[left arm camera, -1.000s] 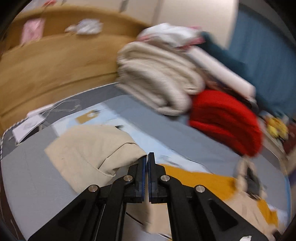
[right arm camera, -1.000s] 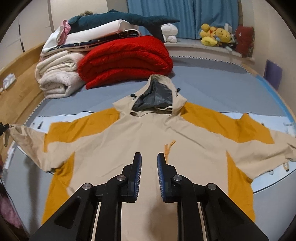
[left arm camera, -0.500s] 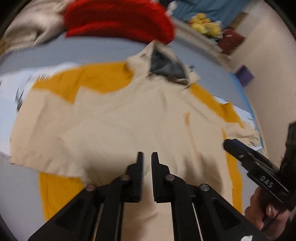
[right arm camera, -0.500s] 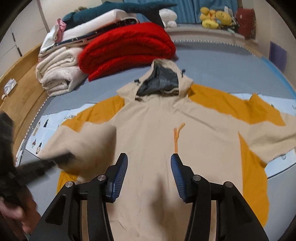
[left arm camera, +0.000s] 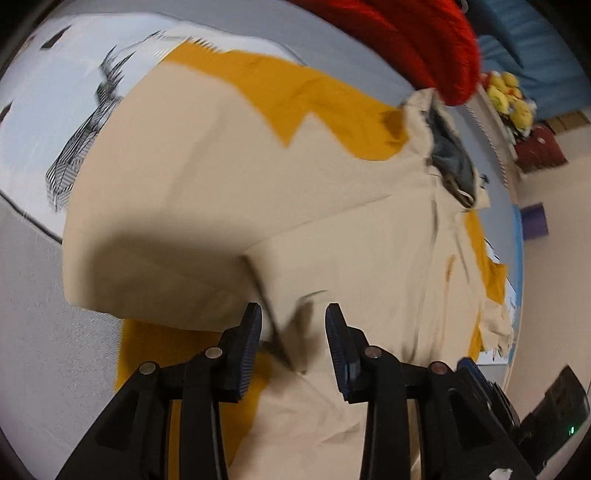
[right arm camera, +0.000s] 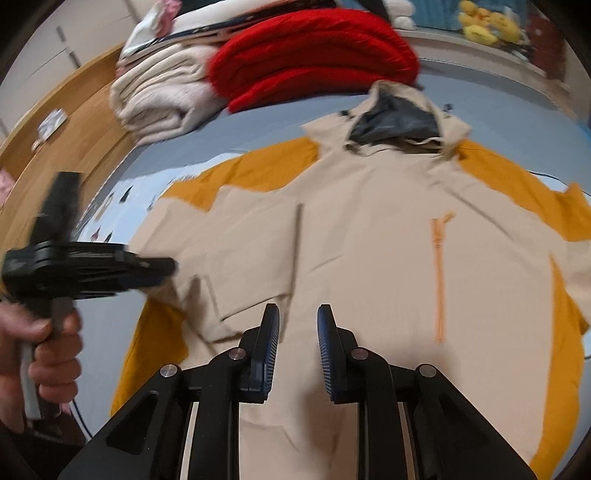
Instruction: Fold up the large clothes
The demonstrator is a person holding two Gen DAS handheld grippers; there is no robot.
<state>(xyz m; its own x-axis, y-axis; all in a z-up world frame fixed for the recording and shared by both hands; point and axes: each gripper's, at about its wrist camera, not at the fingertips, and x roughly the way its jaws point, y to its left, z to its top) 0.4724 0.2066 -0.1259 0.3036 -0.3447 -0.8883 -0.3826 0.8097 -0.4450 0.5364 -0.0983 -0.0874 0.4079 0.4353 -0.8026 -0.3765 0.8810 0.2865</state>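
A large beige and mustard hooded jacket lies face up on the grey bed, hood at the far end. Its left sleeve is folded in over the chest. My left gripper is open and empty just above the folded sleeve's cuff; it also shows from the side in the right wrist view. My right gripper is open and empty over the jacket's lower front. The right sleeve still lies spread out.
A red folded quilt and cream blankets are stacked beyond the hood. A wooden bed frame runs along the left. Yellow plush toys sit at the back. The grey mattress shows left of the jacket.
The left gripper carried the left sleeve in over the chest, then opened and let it go. The right gripper opened wider and moved lower over the jacket.
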